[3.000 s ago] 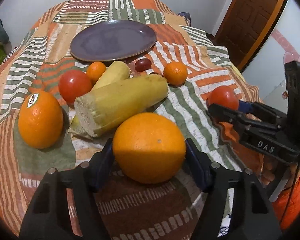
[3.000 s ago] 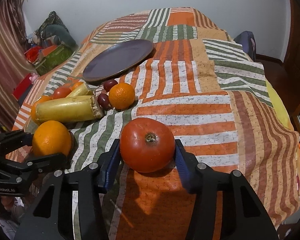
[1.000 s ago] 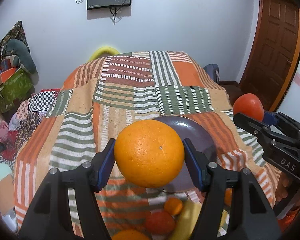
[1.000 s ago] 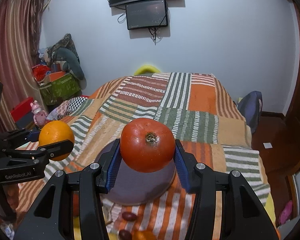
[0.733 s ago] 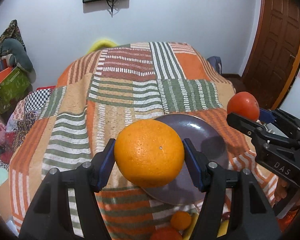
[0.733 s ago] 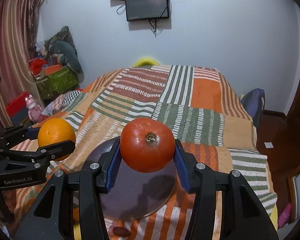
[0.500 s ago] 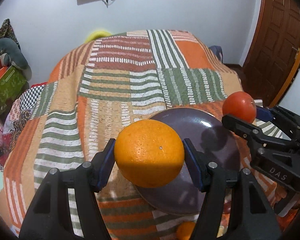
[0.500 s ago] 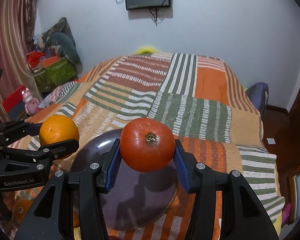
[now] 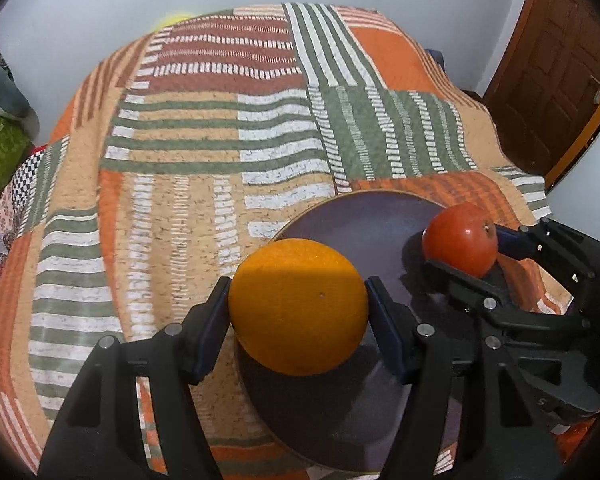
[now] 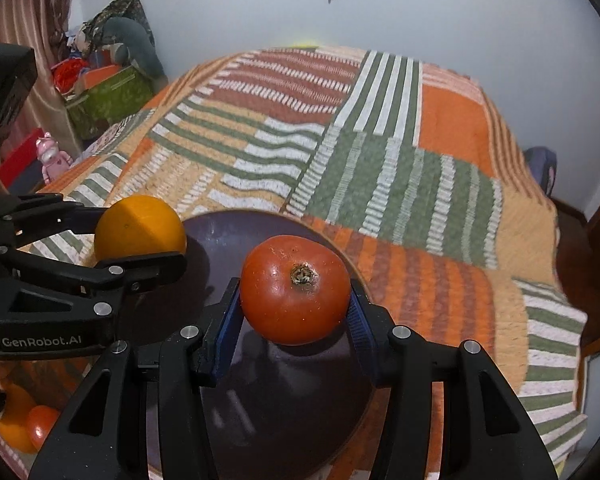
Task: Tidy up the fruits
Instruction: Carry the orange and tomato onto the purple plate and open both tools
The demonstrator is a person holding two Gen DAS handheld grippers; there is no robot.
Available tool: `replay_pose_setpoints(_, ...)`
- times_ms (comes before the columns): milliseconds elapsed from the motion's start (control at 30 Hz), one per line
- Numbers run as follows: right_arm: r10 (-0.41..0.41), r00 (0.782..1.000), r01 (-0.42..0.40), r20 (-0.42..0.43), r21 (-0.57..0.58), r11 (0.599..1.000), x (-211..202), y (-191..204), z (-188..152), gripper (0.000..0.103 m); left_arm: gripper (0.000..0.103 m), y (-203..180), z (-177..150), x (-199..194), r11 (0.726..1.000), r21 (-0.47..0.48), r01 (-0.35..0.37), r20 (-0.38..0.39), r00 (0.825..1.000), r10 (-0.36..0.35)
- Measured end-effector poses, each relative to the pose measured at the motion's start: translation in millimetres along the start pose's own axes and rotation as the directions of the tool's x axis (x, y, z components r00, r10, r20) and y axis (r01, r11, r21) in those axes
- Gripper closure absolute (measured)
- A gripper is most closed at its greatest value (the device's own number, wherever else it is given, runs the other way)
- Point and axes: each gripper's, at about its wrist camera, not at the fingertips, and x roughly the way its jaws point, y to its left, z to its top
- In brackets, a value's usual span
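Observation:
My left gripper (image 9: 298, 312) is shut on a large orange (image 9: 298, 306) and holds it over the left part of the dark purple plate (image 9: 360, 220). My right gripper (image 10: 294, 308) is shut on a red tomato (image 10: 295, 294) and holds it over the plate (image 10: 220, 228). In the left wrist view the tomato (image 9: 460, 240) in the right gripper (image 9: 466, 250) hangs above the plate's right side. In the right wrist view the orange (image 10: 140, 228) in the left gripper (image 10: 134, 234) is at the plate's left edge.
The plate lies on a bed with a striped patchwork blanket (image 9: 220, 120). Another orange (image 10: 14, 428) and a tomato (image 10: 42, 426) lie at the lower left. A wooden door (image 9: 556, 80) is at the right. Boxes and toys (image 10: 104, 84) stand at the left by the wall.
Both grippers have carried their fruits from the near side of the bed, up and forward, and now lower them over the plate. The plate looks larger and closer in both views.

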Motion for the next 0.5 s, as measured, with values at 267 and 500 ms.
replay_pose_setpoints(267,0.021,0.999,-0.021,-0.039,-0.005,1.000,10,-1,-2,0.056,0.038,2,2,14,1.000,-0.007,0.009,-0.035,0.999,-0.009)
replay_pose_setpoints(500,0.015,0.998,-0.016,-0.058,-0.017,1.000,9,4,-3,0.052,0.037,1,-4,7,1.000,-0.012,-0.005,-0.036,0.999,0.004)
